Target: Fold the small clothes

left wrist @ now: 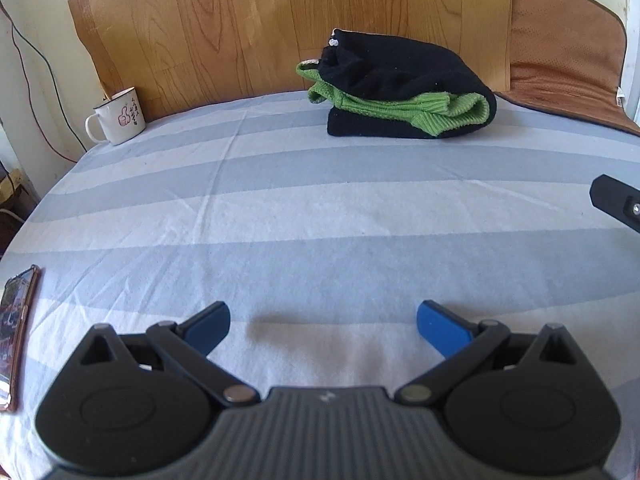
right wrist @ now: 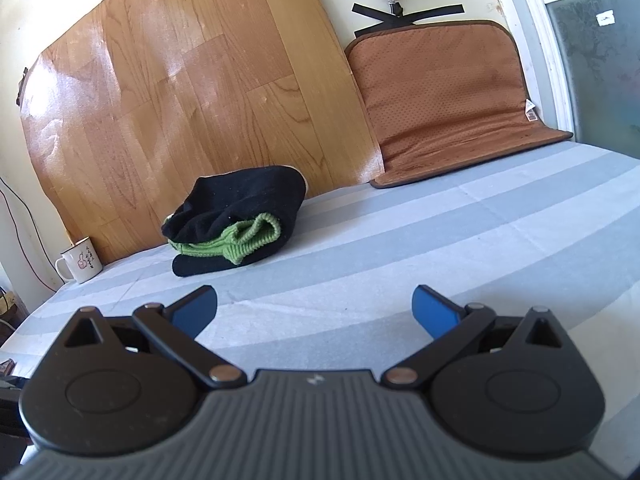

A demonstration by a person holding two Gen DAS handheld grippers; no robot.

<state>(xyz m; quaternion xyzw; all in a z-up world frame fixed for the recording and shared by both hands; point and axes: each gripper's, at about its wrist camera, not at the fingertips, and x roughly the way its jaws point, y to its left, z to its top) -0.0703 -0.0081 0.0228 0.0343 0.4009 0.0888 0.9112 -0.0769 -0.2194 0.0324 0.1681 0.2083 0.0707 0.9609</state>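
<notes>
Each gripper (left wrist: 323, 326) (right wrist: 314, 310) is seen built in black, with blue fingertips (left wrist: 442, 330), silver pivot screws and a ribbed grey body.

Striped grey-white sheet (left wrist: 320, 208): bears folded black-and-green garment (left wrist: 404, 92), enamel mug (left wrist: 118, 118), phone (left wrist: 18, 332), brown mat (right wrist: 460, 120).

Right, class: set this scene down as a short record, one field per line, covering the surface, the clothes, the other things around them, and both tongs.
surface: striped sheet
clothes: black and green garment, folded into a bundle, lying near the wood-pattern panel
mug: white mug, upright at the far left edge
phone: phone, flat on the sheet at the near left
cushion: brown seat pad, leaning against the wall on the right
left tongs: open, empty
right tongs: open, empty
</notes>
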